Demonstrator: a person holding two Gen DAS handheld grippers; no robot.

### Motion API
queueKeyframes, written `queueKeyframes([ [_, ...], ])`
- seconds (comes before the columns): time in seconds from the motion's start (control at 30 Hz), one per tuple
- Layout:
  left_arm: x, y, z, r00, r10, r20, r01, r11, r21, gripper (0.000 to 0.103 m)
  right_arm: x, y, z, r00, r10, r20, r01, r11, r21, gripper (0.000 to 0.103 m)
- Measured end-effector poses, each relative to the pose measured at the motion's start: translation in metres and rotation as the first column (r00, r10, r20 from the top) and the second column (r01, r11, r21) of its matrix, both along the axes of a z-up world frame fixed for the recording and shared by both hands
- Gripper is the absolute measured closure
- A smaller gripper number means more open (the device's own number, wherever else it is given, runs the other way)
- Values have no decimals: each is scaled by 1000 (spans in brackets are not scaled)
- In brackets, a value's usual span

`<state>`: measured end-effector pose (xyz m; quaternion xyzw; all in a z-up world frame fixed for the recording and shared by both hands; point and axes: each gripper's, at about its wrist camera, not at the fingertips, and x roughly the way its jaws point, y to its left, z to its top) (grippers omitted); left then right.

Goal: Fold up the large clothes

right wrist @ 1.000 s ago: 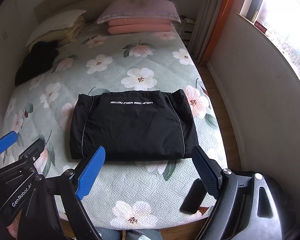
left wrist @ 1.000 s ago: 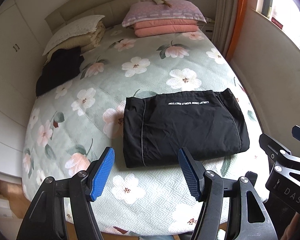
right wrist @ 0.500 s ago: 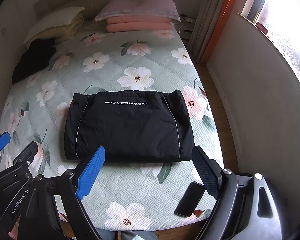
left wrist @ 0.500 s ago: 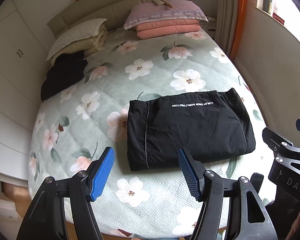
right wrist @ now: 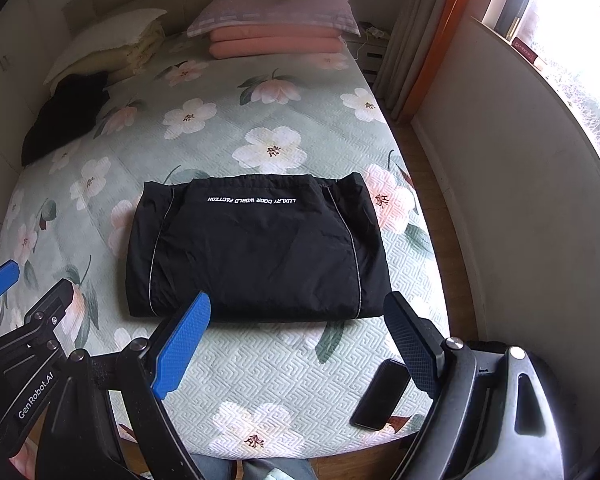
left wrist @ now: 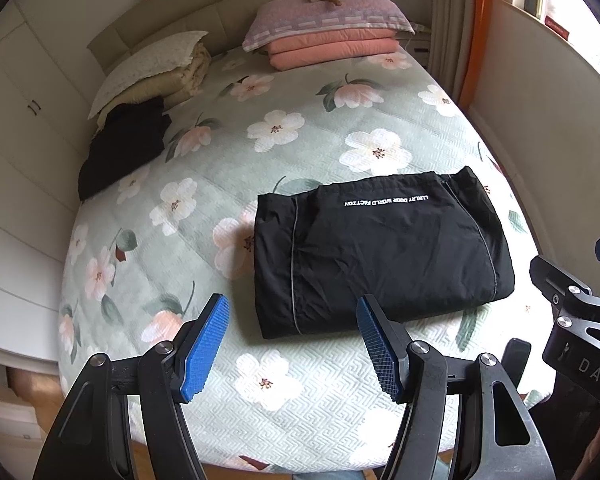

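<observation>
Both views have drawn back slightly from the folded black garment [right wrist: 256,248]. Left tool [left wrist: 292,344] and right tool [right wrist: 296,344] hover spread, empty; next, smooth its edges without disturbing folds.

You have a black, thin-fabric garment [left wrist: 384,252] [right wrist: 256,248] folded into a flat, slightly wrinkled rectangle, lying near the foot end of the floral bedspread. White lettering runs along its far edge, grey piping down each side.

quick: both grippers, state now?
Left gripper: open, holding nothing.
Right gripper: open, holding nothing; folded black garment lies on the bed, untouched.
</observation>
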<state>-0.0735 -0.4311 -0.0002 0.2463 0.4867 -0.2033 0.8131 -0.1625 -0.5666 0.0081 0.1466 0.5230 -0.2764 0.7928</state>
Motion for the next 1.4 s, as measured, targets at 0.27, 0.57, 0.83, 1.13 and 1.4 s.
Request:
queueKeyframes([
  [0.27,0,0,0,999,-21,37,21,999,24,35,-4,-3,-7,1000,-17,-13,18,1000,23,14],
  [0.57,2,-1,3,996,1,85,-9,996,89,35,-4,-8,-6,1000,-17,-14,18,1000,19,14],
  [0.83,-2,-3,1,997,-5,74,-2,996,89,35,-6,-5,-6,1000,-19,-12,19,1000,19,14],
  [1.13,-5,-5,1,998,-14,67,7,996,92,35,-6,-7,-7,1000,-9,-16,9,1000,22,14],
  [1.4,-6,-5,-1,998,-15,59,9,995,99,35,-8,-8,-9,1000,-3,-15,4,1000,28,14],
])
